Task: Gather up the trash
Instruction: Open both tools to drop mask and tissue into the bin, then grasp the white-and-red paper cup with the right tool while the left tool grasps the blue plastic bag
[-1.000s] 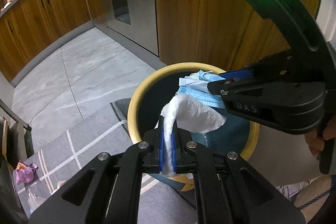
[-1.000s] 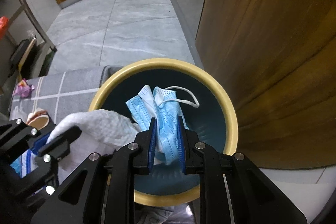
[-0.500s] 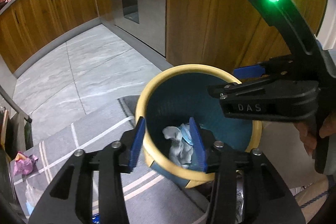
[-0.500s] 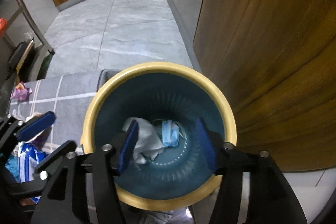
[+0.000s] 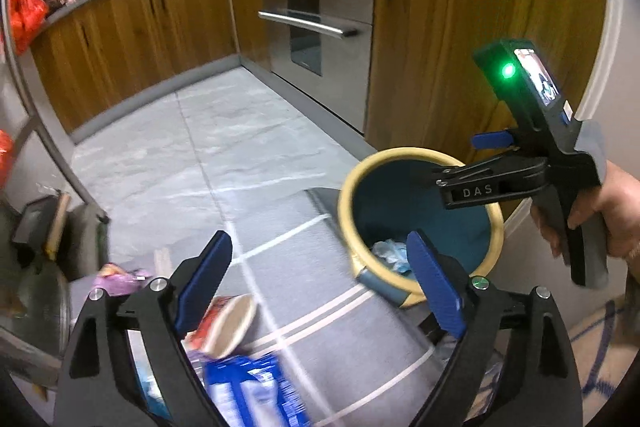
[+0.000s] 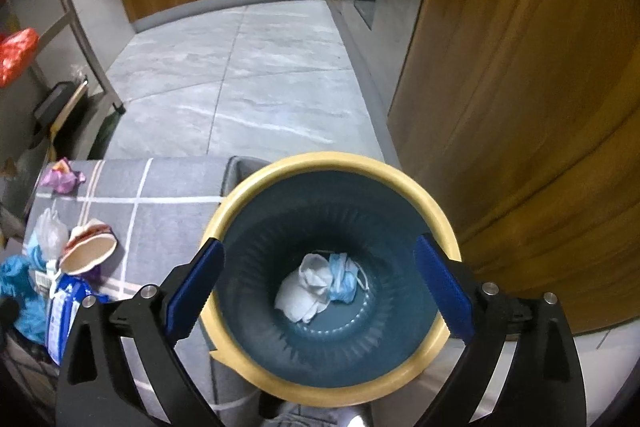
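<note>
Both grippers' jaws have just been opening and are spread, empty. Left gripper (image 5: pixel 320 285) is nearer the tipped cup (image 5: pixel 226 325), lying just below-left on the rug (image 5: pixel 320 307); right gripper (image 6: pixel 320 287) hangs over the bin (image 6: pixel 432 203), tissue (image 6: pixel 302 291) and mask (image 6: pixel 342 281) inside.

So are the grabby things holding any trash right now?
No, both are empty. The left hand-held gripper and right hand-held gripper have just been opening; the tissue and mask lie in the bin.
</note>
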Demonstrator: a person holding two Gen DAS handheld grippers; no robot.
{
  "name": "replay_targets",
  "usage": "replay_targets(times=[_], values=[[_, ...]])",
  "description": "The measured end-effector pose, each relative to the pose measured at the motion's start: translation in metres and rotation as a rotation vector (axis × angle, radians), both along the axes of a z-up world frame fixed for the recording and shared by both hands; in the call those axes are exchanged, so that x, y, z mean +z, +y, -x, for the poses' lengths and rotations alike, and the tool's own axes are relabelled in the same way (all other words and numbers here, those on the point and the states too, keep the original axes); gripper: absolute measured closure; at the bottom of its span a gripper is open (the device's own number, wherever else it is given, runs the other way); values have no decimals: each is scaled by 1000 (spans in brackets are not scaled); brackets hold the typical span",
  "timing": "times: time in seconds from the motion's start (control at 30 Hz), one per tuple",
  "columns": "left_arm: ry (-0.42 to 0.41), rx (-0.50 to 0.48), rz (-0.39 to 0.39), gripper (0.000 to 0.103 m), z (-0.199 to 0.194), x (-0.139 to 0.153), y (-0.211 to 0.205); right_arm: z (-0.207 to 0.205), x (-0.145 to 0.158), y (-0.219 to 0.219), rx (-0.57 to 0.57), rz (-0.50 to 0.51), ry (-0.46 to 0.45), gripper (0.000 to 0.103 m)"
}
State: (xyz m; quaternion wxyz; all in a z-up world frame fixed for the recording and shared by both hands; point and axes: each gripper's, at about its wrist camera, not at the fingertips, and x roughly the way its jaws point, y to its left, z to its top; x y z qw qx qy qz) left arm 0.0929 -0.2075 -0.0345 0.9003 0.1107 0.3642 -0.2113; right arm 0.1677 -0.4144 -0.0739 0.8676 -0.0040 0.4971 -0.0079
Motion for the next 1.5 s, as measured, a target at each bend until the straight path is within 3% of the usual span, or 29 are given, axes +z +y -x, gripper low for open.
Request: replay_targets(times=[0.13,0.37,0.67,0.9,1.27,1.5], values=[[-28,12,-31,13,10,14,24,7,10,14,24,19,-24,7],[-52,70,-15,9,23,27,71,18,27,41,31,28,-57,6],[-3,235,87,9,22,10,147,31,43,85,-13,-89,-66,5],[9,336,109,9,22,5,199,30,38,129,39,-32,-46,5],[93,382,0,9,23,-34,242,11,25,200,122,-29,3,5],[165,370,1,9,27,-60,255,-3,9,249,186,-8,40,5]])
